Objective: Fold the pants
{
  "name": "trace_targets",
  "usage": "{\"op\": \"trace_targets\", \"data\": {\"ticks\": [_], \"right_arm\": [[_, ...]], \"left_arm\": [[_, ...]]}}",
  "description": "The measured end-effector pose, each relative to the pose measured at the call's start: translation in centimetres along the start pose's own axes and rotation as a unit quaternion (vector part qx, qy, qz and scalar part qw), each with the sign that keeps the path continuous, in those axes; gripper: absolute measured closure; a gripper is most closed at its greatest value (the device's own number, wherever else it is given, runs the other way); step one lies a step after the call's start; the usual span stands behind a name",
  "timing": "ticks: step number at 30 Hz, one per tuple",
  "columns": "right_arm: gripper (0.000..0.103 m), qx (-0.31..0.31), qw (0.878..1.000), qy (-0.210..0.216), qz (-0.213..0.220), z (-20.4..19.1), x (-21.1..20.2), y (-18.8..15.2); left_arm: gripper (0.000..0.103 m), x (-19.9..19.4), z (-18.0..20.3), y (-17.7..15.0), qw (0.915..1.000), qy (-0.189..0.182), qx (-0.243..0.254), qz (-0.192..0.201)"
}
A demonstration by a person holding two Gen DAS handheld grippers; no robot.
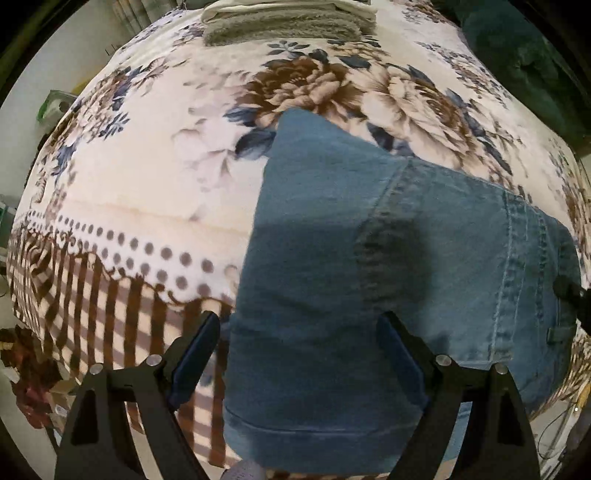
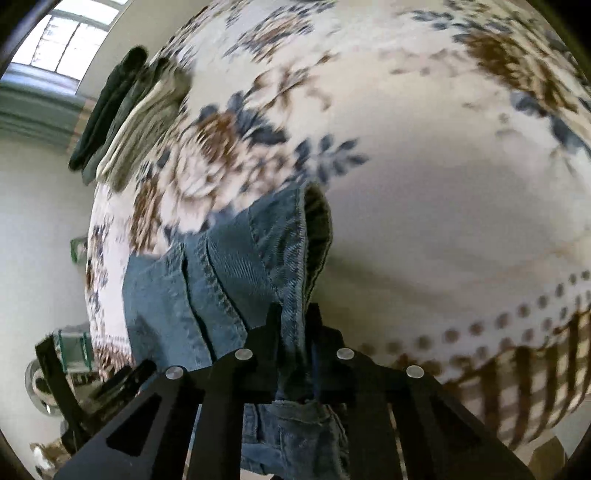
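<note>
Blue denim pants (image 1: 369, 258) lie folded on a floral blanket (image 1: 155, 177). In the left wrist view my left gripper (image 1: 299, 325) is open, its jaws wide apart above the hem end of the pants, one finger over the blanket and one over the denim. In the right wrist view my right gripper (image 2: 293, 314) is shut on the waistband edge of the pants (image 2: 221, 280) and holds that edge raised off the blanket (image 2: 443, 184). The dark inner lining of the waistband shows. The right gripper's tip also shows at the right edge of the left wrist view (image 1: 569, 291).
A stack of folded grey and cream clothes (image 1: 288, 22) sits at the far end of the bed, and it also shows in the right wrist view (image 2: 133, 110). A dark green fabric (image 1: 517, 55) lies at the far right. The bed edge and floor clutter (image 1: 29, 369) are at the left.
</note>
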State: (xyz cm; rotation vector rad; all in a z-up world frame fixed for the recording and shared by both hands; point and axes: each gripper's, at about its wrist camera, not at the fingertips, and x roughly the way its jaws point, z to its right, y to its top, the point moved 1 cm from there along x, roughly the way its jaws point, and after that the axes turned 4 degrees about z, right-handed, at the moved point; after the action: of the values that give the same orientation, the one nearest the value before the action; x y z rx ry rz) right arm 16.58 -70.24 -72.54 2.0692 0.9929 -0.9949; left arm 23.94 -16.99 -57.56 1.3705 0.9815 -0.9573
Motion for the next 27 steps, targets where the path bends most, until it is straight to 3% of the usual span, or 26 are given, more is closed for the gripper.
{"op": "trace_targets", "data": {"ticks": [5,10,16,20,23,27], "right_arm": [[0.090,-0.013,0.999,-0.035,-0.027,1.2,2.2,0.8],[0.082,-0.036,0.996,-0.066,-0.053,0.6,3.6,1.0],[0.061,-0.036,0.994,-0.080,-0.063,0.2,2.4,1.2],[0.043,-0.053,0.994,-0.095,-0.020,-1.1,-0.3,0.7],[0.041,-0.061,0.993,-0.100,0.006,-2.0,-1.6,0.2],[0.041,-0.065,0.992,-0.109,-0.013,-2.2,0.3,-0.4]], "left_arm": [[0.016,0.5,0.0,-0.3,1.0000,-0.003,0.004,-0.004],[0.016,0.2,-0.7,0.4,1.0000,-0.001,-0.002,0.002],[0.016,-0.6,-1.7,2.0,0.9998,-0.002,-0.007,0.016],[0.016,-1.5,-2.3,4.6,0.9991,-0.022,-0.024,0.028],[0.016,-0.6,-1.9,7.6,0.9988,-0.033,-0.021,0.031],[0.016,3.1,-1.4,11.0,0.9998,-0.014,-0.010,0.012]]}}
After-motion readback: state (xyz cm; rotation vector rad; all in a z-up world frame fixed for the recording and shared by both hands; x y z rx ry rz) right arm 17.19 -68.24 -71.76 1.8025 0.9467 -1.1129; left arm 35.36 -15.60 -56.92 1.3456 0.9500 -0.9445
